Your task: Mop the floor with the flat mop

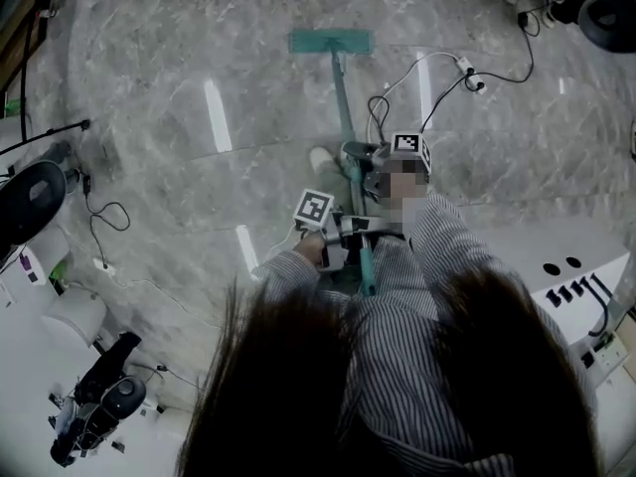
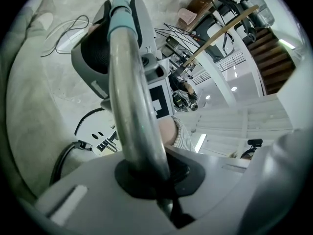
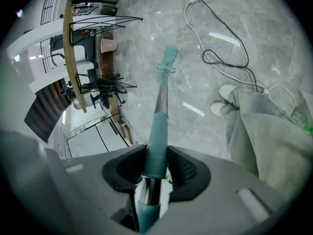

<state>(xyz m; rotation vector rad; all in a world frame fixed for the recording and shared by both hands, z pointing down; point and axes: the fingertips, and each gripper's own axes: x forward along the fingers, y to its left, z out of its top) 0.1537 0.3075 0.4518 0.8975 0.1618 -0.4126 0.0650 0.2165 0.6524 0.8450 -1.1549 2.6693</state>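
Head view: flat mop [image 1: 331, 41] pad upper centre on the floor [image 1: 179, 87]; left gripper [image 2: 146, 173] and right gripper [image 3: 155, 166] jaws pinch its pole [image 2: 129, 82], probably light, stiff, slippery; teal sleeve [image 3: 157, 136] should grip best.

The floor [image 1: 149, 87] is seen as glossy, polished grey veined stone. The mop handle [image 2: 129, 106] is shown as shiny bare metal under a matt teal sleeve [image 3: 157, 136]. The left gripper [image 2: 146, 175] and right gripper [image 3: 155, 168] are cased in matt grey plastic, with ribbed black pads [image 3: 188, 173].
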